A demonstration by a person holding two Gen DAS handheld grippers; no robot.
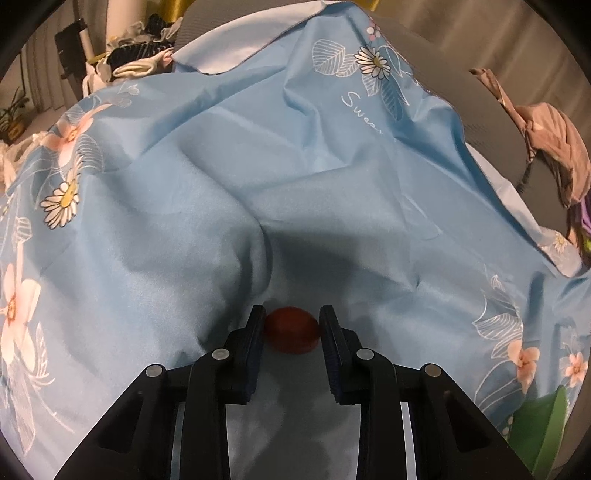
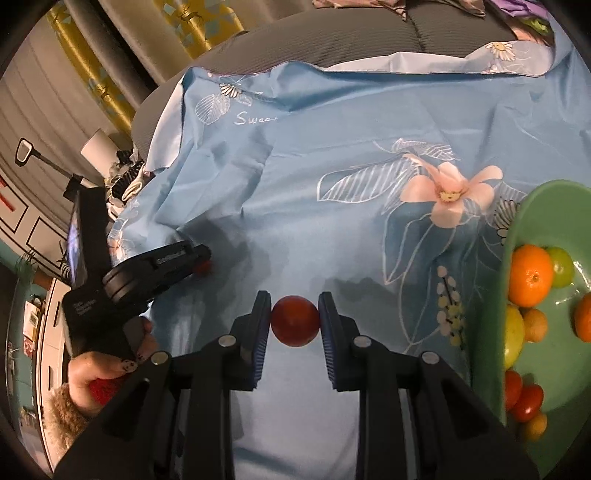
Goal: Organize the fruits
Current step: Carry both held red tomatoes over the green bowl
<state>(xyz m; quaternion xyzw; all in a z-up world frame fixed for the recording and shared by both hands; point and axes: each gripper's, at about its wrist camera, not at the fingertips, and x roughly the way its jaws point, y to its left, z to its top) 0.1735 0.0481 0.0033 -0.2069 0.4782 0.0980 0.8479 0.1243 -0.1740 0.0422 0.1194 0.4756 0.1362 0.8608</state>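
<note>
My left gripper (image 1: 291, 325) is shut on a small red fruit (image 1: 291, 330), low over the blue floral cloth (image 1: 258, 166). In the right wrist view the left gripper (image 2: 201, 260) shows at the left with its red fruit (image 2: 203, 266) at its tips. My right gripper (image 2: 294, 314) is shut on another round red fruit (image 2: 294, 320) just above the cloth (image 2: 332, 192). A green bowl (image 2: 546, 206) at the right holds oranges (image 2: 530, 277), a green fruit (image 2: 561, 267), a yellow fruit (image 2: 513, 338) and small red fruits (image 2: 526, 402).
The bowl's green rim (image 1: 543, 424) shows at the lower right of the left wrist view. Grey cushions (image 2: 406, 33) lie behind the cloth. Piled clothes (image 1: 140, 59) sit at the far left, and brown fabric (image 1: 550, 147) at the right.
</note>
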